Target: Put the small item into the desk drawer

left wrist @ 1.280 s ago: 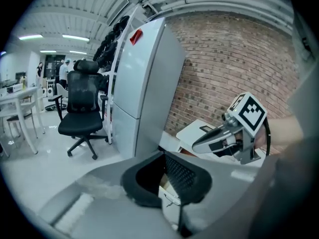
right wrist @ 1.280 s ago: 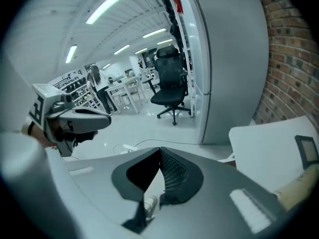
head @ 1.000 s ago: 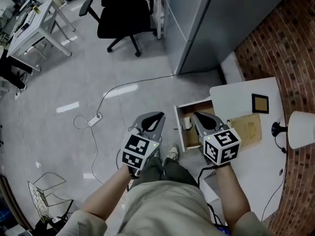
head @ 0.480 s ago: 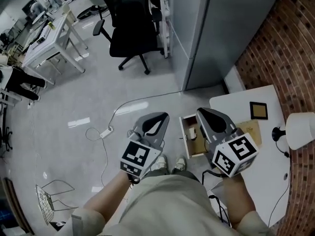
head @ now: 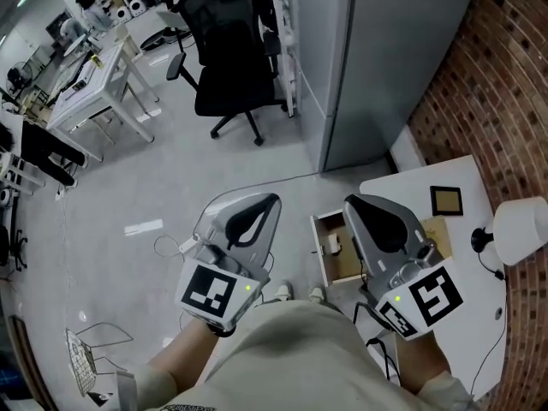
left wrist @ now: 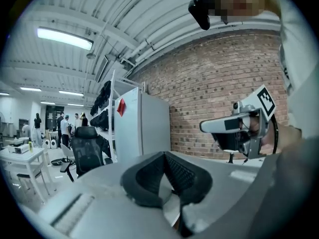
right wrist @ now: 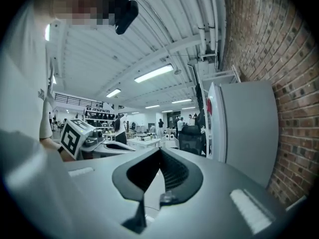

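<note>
Head view alone shows open drawer [head: 346, 265], small item [head: 333, 245] inside. Left hand-held gripper [head: 271, 202], right hand-held gripper [head: 352, 203]: both closed, empty.

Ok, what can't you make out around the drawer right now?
Drawer contents: head view, too small to name, right side covered by the right gripper.
Desk near edge: head view, hidden behind that gripper.
Drawer: absent from both gripper views, which look across the room.
</note>
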The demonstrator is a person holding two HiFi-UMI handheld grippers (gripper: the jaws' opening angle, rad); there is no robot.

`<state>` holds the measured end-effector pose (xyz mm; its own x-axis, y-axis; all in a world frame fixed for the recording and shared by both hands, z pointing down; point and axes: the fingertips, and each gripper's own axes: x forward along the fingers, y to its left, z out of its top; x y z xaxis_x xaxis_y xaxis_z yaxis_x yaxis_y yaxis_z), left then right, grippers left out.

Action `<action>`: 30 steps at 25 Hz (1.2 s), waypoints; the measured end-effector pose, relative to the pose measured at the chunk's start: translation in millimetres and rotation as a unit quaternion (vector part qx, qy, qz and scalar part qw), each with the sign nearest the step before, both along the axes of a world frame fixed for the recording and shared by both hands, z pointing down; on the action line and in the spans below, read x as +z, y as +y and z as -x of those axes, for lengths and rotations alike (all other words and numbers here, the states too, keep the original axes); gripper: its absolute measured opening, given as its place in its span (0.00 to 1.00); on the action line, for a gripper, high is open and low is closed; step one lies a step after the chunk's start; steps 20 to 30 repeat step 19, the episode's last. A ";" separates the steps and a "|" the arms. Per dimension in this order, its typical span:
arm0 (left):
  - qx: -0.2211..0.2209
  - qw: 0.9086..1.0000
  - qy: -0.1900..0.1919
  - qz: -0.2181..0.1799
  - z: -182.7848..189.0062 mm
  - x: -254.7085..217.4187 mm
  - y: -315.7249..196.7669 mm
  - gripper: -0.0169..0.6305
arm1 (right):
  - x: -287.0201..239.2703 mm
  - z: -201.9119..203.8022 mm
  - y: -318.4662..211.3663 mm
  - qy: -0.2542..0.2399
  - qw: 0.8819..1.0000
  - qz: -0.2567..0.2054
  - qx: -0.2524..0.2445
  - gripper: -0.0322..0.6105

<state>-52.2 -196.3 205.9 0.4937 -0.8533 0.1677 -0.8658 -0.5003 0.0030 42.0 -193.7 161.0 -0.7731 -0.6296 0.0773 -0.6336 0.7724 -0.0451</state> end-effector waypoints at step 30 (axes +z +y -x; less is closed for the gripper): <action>-0.023 1.000 -0.016 -0.014 -6.2 -14.7 -7.3 0.03 | 1.7 -27.1 -16.3 -0.003 1.000 0.014 0.004 0.06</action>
